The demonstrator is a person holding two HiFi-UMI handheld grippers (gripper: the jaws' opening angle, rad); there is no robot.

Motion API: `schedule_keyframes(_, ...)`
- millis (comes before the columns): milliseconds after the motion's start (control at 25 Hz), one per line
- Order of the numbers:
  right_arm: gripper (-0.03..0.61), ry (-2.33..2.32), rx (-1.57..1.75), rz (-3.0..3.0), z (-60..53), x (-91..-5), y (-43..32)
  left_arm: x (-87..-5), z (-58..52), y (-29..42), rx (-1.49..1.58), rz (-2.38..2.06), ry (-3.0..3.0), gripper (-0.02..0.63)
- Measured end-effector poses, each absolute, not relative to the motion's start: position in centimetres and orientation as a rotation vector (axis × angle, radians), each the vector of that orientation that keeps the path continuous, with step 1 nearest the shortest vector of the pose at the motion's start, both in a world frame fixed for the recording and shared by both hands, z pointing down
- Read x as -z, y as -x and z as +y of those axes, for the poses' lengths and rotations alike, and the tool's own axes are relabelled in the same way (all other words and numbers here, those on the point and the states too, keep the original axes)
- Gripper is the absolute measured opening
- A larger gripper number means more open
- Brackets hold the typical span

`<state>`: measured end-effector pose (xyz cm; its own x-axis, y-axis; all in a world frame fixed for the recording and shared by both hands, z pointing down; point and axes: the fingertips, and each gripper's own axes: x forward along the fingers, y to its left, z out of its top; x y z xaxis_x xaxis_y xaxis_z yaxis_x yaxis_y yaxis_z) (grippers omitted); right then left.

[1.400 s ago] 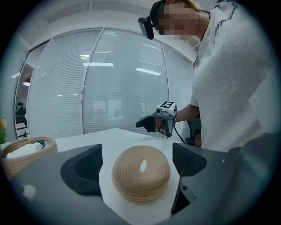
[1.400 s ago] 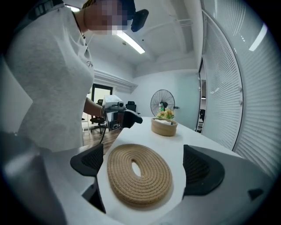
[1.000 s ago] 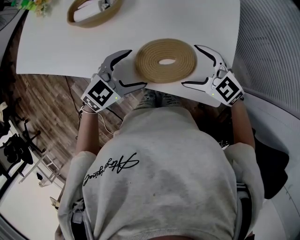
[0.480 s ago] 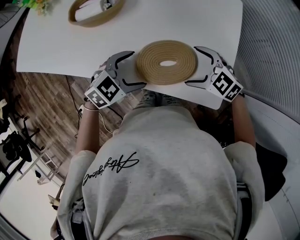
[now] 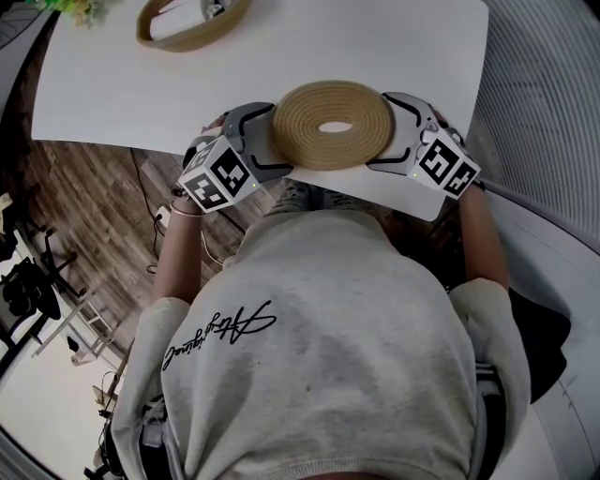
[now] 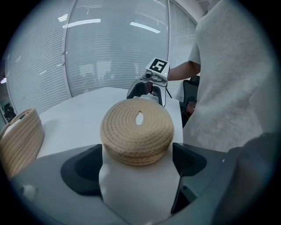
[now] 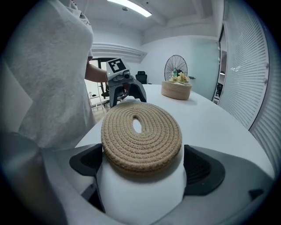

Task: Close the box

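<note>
A round coiled-rope lid (image 5: 332,125) with an oval hole in its middle lies flat on the white table (image 5: 141,89), near the front edge. My left gripper (image 5: 270,141) is at the lid's left rim and my right gripper (image 5: 384,129) is at its right rim. Both are open, their jaws reaching past the rim on either side. The left gripper view shows the lid (image 6: 137,130) between the wide-apart jaws of the left gripper (image 6: 138,166). In the right gripper view the lid (image 7: 141,133) sits the same way in the right gripper (image 7: 142,166). The open woven basket (image 5: 190,25) stands at the table's far left.
The basket (image 7: 176,90) holds something white, and a bunch of green and yellow flowers (image 5: 73,9) lies beyond it. A standing fan (image 7: 175,68) is behind the table. The table's front edge runs just under both grippers, with wood floor (image 5: 84,216) below.
Both grippers have moved inward toward the lid, so its left and right rims now lie between their open jaws. The lid itself has barely shifted.
</note>
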<state>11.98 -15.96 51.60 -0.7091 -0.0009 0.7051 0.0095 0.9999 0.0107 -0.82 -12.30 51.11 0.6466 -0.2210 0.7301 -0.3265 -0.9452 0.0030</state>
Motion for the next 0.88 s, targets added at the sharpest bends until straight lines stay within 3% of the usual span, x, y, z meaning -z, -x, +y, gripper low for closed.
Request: schedule_keyframes(880, 0.572, 0.048, -0.011, -2.365, -15.93, -51.83, -11.36, -51.61, -12.76, 0.31, -1.118, -0.456, -2.730, 0.485)
